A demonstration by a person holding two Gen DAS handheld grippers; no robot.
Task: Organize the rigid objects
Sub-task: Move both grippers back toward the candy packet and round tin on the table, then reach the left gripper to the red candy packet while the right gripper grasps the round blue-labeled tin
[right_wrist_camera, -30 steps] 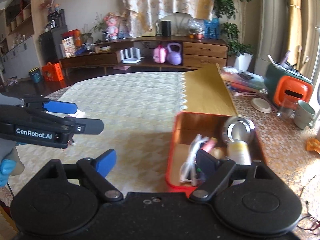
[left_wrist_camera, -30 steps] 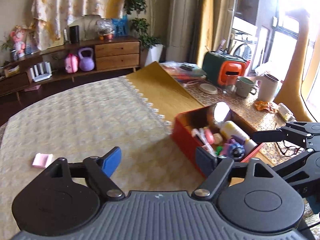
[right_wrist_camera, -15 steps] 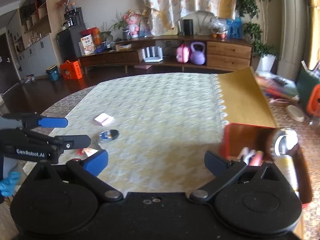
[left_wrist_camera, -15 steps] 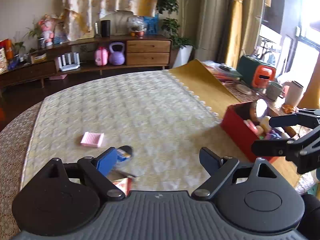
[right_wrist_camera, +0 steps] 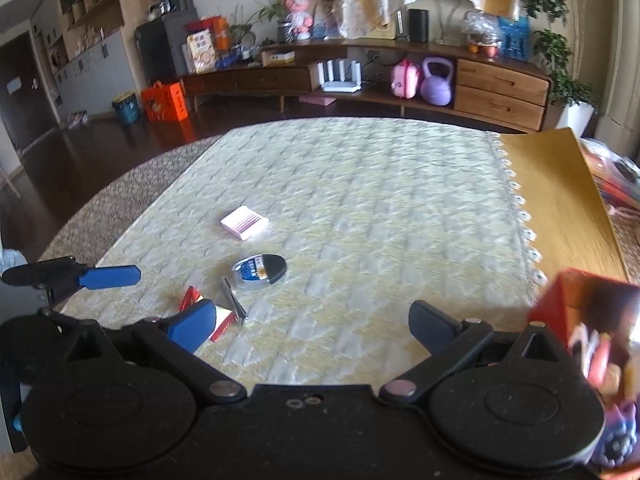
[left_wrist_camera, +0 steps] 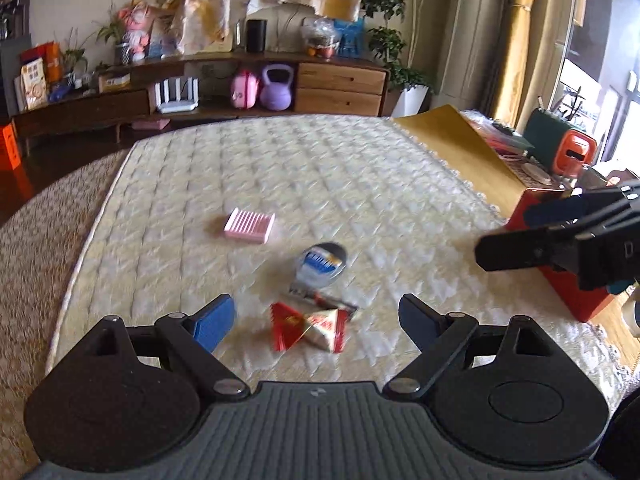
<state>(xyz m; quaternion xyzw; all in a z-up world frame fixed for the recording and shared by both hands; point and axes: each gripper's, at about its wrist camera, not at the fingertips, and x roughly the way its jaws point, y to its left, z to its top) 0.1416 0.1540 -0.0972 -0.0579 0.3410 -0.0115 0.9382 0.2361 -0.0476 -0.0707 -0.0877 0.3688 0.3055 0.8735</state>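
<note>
Both tools have swung away from the red box (left_wrist_camera: pixel 560 280) toward the packet (left_wrist_camera: pixel 308 326) and tin (left_wrist_camera: pixel 320 264); left tool (left_wrist_camera: pixel 316 320) and right tool (right_wrist_camera: pixel 312 326) have just spread wide, empty, ready to pick.

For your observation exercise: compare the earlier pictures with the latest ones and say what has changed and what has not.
Both views swung from the red box toward the loose items. The left gripper and right gripper have just been opening, nothing between their jaws. The pink comb, round tin and red packet lie untouched.
</note>
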